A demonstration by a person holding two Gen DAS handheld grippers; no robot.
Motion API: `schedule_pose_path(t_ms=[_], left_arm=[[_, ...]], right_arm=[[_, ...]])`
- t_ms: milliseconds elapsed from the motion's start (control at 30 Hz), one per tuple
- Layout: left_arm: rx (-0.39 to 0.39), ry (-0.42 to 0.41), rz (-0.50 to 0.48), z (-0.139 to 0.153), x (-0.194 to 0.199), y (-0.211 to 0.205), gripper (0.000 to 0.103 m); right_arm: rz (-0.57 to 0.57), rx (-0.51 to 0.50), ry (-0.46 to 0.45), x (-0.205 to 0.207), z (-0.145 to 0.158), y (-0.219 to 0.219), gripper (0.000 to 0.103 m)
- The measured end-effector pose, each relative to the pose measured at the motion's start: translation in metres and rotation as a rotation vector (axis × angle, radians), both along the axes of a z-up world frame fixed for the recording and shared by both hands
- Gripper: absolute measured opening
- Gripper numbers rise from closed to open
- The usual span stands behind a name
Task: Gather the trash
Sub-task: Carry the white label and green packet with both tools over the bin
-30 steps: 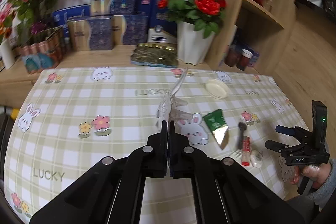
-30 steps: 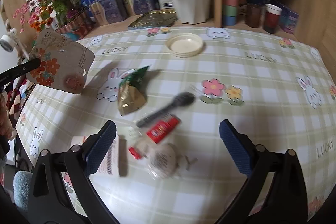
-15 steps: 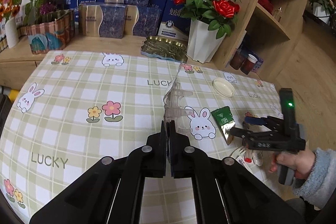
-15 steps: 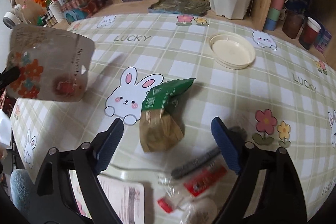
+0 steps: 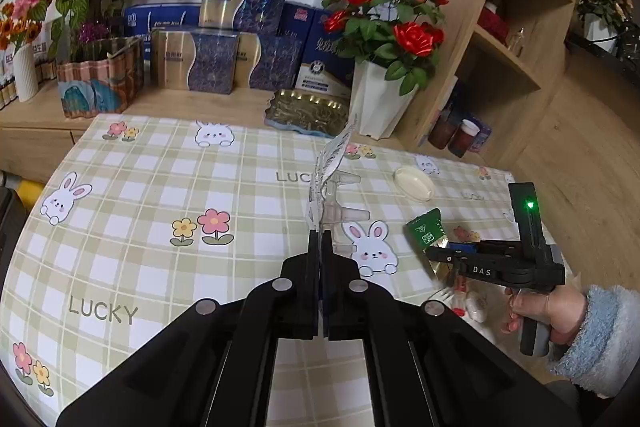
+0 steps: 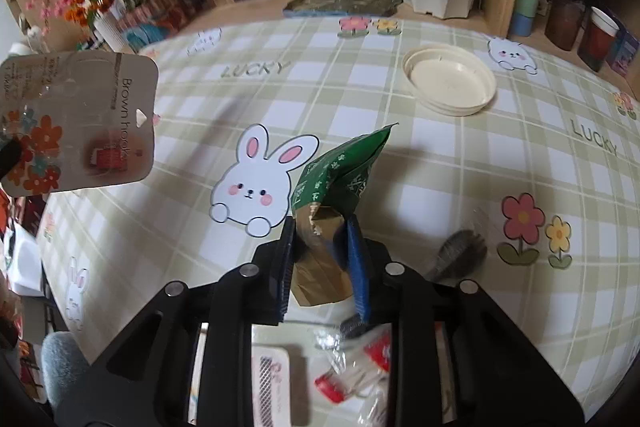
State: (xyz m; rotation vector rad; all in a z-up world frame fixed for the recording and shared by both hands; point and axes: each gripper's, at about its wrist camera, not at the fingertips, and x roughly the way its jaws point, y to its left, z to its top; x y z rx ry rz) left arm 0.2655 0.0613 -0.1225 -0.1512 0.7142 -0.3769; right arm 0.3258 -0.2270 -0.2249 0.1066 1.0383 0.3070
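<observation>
My left gripper (image 5: pixel 320 239) is shut on a clear plastic hook blister pack (image 5: pixel 332 179) and holds it up over the checked tablecloth (image 5: pixel 160 187). The right wrist view shows the same blister pack (image 6: pixel 80 123) flat-on at the far left. A green and gold snack packet (image 6: pixel 340 171) lies crumpled by the rabbit print. My right gripper (image 6: pixel 320 239) points down at it, its jaws closing, and both blue pads press on the packet's gold end. In the left wrist view the right gripper (image 5: pixel 440 255) sits over the packet (image 5: pixel 424 229), held by a hand in a fluffy blue sleeve.
A white lid (image 6: pixel 450 83) lies further back on the table. A black plastic fork (image 6: pixel 456 255), red-and-white wrappers (image 6: pixel 360 367) and a pink card (image 6: pixel 270 387) lie near the front edge. A rose vase (image 5: pixel 380 99), gold tray (image 5: pixel 308 111) and boxes line the back.
My right gripper moved forward over the green packet and its wide jaws came in around it. My left gripper drifted slightly, still holding the blister pack.
</observation>
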Motion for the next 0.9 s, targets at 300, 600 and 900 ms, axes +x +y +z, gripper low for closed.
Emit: schedule_pose_path(t_ms=[300, 600, 900], left_arm=[[-0.019, -0.005, -0.01, 0.021, -0.033, 0.002, 0.001], [-0.015, 0.016, -0.055, 0.032, -0.083, 0.005, 0.001], [-0.022, 0.052, -0.108, 0.032, -0.144, 0.007, 0.001]], right_arm=[[0.017, 0.028, -0.088, -0.047, 0.035, -0.003, 0.027], [0.054, 0.026, -0.174, -0.118, 0.065, 0.004, 0.027], [0.057, 0.043, -0.193, -0.176, 0.071, 0.006, 0.027]])
